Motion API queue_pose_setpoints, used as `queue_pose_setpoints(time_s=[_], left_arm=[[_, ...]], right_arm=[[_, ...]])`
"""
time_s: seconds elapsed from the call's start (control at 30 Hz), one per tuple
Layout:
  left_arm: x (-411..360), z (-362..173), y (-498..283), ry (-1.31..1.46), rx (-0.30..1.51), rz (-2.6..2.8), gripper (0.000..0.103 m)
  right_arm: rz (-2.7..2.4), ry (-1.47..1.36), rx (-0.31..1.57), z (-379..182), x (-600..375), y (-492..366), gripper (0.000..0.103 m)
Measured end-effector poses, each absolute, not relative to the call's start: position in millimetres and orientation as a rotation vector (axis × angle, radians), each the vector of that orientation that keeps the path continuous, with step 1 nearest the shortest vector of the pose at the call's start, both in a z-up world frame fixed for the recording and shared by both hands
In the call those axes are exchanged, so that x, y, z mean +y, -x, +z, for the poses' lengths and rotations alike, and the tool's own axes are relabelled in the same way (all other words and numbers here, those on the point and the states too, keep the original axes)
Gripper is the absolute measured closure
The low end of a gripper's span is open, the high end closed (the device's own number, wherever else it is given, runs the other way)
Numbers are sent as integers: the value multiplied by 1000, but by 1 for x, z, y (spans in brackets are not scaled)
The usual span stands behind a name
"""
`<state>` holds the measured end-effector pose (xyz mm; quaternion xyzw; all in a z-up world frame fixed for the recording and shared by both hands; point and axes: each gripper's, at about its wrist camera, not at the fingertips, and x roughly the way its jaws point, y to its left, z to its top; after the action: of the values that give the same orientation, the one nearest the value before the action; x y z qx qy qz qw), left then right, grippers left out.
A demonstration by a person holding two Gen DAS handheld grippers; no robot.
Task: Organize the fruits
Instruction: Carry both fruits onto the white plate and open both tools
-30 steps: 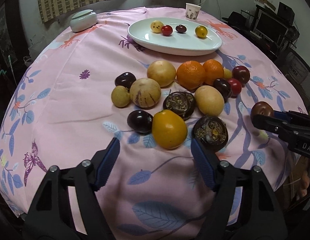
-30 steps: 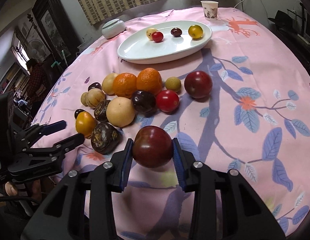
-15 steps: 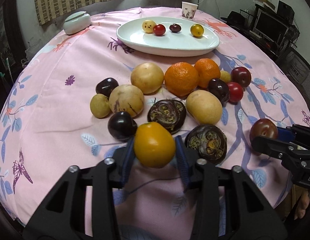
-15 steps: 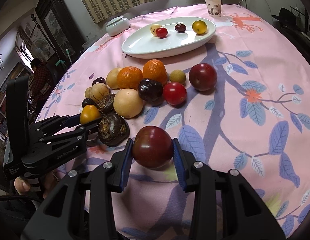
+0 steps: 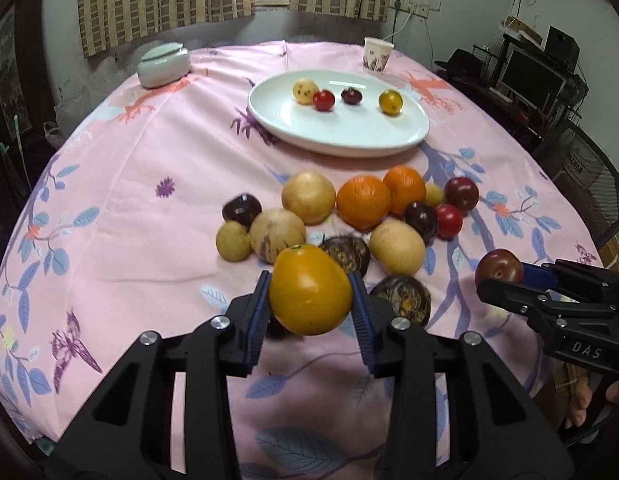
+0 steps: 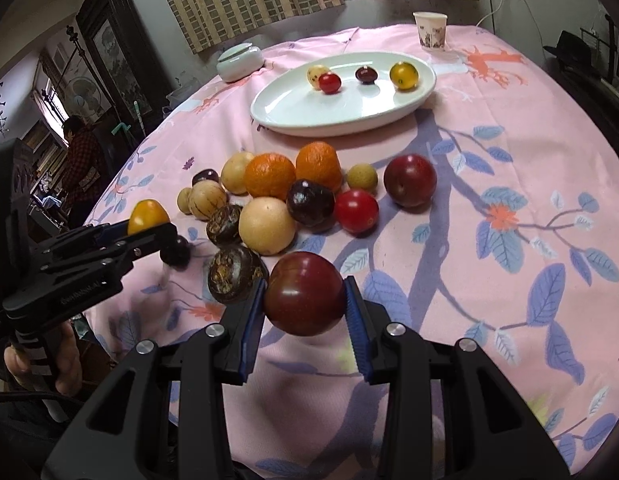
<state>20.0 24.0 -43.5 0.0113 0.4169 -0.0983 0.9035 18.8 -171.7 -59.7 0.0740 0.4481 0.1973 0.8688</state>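
Observation:
My left gripper (image 5: 309, 312) is shut on a yellow-orange tomato (image 5: 309, 290), lifted above the pink tablecloth; it also shows in the right wrist view (image 6: 147, 214). My right gripper (image 6: 305, 312) is shut on a dark red tomato (image 6: 303, 292), also seen in the left wrist view (image 5: 499, 266). A pile of fruit lies mid-table: two oranges (image 5: 363, 202), pale round fruits (image 5: 396, 246), dark plums (image 5: 420, 218), a red tomato (image 6: 356, 211). A white oval plate (image 5: 337, 136) behind holds several small fruits.
A paper cup (image 5: 376, 54) stands behind the plate and a pale lidded bowl (image 5: 163, 65) at the back left. A dark red plum (image 6: 409, 180) sits right of the pile. Shelves and monitors stand beyond the table's right edge.
My left gripper closed on the yellow-orange tomato and lifted it off the cloth. My right gripper kept holding the dark red tomato and rose slightly.

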Motion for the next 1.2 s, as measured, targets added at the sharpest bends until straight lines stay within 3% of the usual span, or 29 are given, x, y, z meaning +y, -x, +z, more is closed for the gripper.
queue_pose_setpoints(time_s=[0.43, 0.8, 1.0, 1.2], left_arm=[[27, -11, -67, -66, 816, -204, 64], [9, 15, -211, -72, 900, -225, 64], [8, -11, -288, -27, 999, -175, 64], [11, -40, -316, 19, 1076, -195, 64]], right_arm=[[419, -95, 921, -45, -161, -43, 64], [442, -42, 907, 11, -152, -171, 64], [360, -61, 1001, -17, -150, -277, 64], [361, -86, 1115, -57, -150, -315, 64]])
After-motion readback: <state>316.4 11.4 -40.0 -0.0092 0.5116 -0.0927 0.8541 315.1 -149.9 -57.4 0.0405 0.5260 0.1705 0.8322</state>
